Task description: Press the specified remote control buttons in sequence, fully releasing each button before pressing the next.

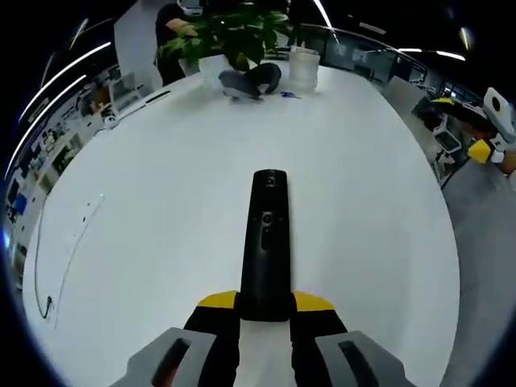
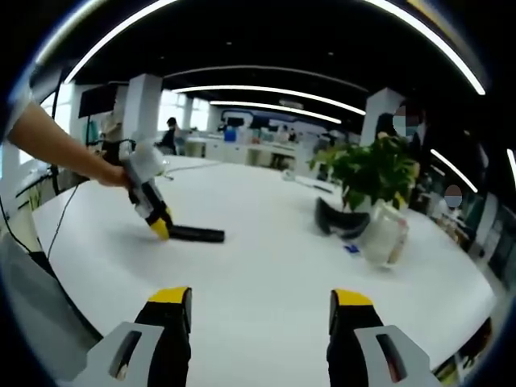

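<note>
Remote (image 1: 266, 242) lies clamped between left claw (image 1: 266, 310) tips.

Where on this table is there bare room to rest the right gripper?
Bare white table lies between the right gripper and the remote held by the left gripper. Crowded at the far edge: plant, clear container, dark headset.

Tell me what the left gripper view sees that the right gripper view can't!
Left gripper view alone: the buttons on top of the remote, and a thin cable on the table.

Right gripper view alone: the left gripper from outside, its jaws shut on the remote's end, and the right gripper, open.

Both: the remote, table, plant and clear jar.
</note>
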Tool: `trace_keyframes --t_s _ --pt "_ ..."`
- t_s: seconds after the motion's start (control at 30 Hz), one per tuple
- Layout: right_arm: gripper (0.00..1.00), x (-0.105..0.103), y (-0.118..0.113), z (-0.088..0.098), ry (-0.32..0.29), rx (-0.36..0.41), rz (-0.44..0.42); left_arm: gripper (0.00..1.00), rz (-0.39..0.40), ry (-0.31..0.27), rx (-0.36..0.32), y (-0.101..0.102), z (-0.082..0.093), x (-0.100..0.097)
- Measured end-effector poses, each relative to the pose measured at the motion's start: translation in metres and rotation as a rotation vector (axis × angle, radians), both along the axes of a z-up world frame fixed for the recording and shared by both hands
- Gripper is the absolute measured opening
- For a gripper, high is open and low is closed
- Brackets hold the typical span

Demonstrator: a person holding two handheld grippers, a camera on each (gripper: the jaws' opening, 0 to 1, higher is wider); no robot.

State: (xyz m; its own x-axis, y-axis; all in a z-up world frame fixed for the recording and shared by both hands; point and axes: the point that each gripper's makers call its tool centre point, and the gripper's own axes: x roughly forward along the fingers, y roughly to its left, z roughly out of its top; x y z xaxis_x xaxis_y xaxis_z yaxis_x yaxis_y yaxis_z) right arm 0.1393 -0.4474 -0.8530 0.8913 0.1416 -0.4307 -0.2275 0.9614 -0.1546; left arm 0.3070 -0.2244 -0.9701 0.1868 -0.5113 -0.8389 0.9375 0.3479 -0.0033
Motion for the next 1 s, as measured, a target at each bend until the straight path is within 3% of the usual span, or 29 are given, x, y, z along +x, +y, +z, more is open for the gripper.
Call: trace_keyframes --t_s 1.0 --pt "0.66 -0.002 0.001 0.006 -0.04 0.007 0.01 0.21 -0.01 -0.021 0.017 0.007 0.02 -0.093"
